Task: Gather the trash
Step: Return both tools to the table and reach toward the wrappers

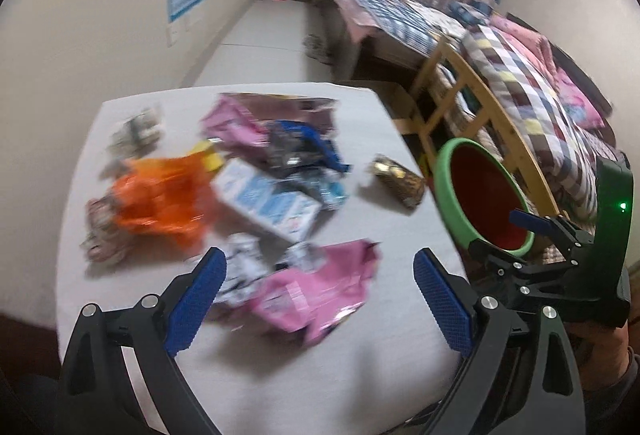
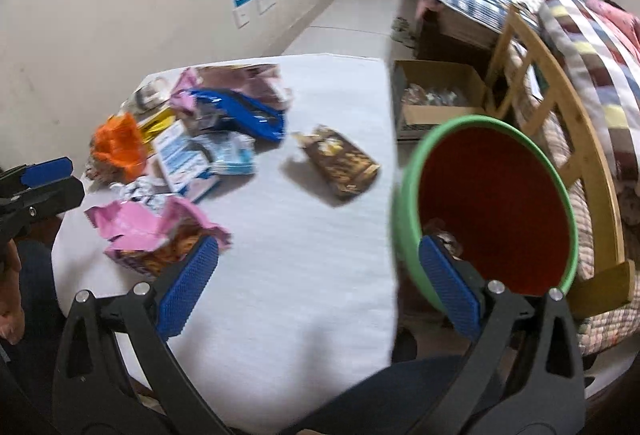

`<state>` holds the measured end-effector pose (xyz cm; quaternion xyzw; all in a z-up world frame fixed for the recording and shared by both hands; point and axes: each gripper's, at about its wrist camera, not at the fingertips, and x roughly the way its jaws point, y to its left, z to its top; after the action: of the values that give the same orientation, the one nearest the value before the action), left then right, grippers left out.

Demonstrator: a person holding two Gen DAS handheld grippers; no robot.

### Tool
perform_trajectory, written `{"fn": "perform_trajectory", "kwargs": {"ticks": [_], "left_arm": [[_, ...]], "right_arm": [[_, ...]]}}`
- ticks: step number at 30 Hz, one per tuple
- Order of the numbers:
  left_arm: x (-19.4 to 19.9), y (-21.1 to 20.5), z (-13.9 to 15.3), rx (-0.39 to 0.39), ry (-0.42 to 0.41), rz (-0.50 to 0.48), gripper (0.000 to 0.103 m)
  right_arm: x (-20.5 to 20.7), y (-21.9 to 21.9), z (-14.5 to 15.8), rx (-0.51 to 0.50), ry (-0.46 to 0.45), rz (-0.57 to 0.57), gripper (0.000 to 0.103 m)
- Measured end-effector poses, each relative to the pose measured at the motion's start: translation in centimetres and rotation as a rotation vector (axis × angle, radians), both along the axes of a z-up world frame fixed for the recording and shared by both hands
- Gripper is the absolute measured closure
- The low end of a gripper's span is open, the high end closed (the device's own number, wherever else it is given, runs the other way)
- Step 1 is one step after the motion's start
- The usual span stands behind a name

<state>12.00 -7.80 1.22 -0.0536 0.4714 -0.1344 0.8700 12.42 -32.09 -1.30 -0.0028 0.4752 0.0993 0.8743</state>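
1. While both views were blurred, you held your left gripper spread wide and empty above the near edge of the white table.
2. At the table's left, an orange wrapper lay heaped with a white and blue carton and a blue packet.
3. Nearest you, a torn pink bag lay just beyond your left fingers.
4. Apart to the right, a brown wrapper lay alone.
5. Past the table's right edge stood a green-rimmed bin with a red inside, something small in it.
6. Your right gripper was spread too, its right finger at the bin's rim, holding nothing.
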Motion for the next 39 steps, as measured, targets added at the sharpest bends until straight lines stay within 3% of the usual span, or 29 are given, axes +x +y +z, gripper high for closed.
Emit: {"fn": "perform_trajectory", "kwargs": {"ticks": [11, 19, 26, 34, 37, 39], "left_arm": [[-2.9, 9.6, -0.8, 0.019, -0.001, 0.158, 0.012], [-3.1, 14.2, -2.2, 0.006, 0.026, 0.221, 0.012], [-0.8, 15.7, -2.6, -0.002, 0.027, 0.225, 0.012], [4.5, 14.2, -3.6, 0.017, 0.046, 0.15, 0.012], [6.3, 13.5, -4.5, 0.036, 0.06, 0.122, 0.012], [7.5, 13.2, -5.4, 0.048, 0.077, 0.112, 0.013]], "right_arm": [[-0.8, 7.6, 0.0, -0.018, 0.019, 0.089, 0.004], [-1.1, 10.4, -1.3, 0.067, 0.085, 0.081, 0.004], [-0.8, 10.8, -2.1, 0.102, 0.121, 0.041, 0.004], [0.3, 10.3, -3.2, 0.163, 0.168, -0.005, 0.004], [1.0, 10.0, -3.9, 0.182, 0.188, -0.028, 0.01], [1.6, 10.0, -4.5, 0.199, 0.215, -0.034, 0.02]]}}
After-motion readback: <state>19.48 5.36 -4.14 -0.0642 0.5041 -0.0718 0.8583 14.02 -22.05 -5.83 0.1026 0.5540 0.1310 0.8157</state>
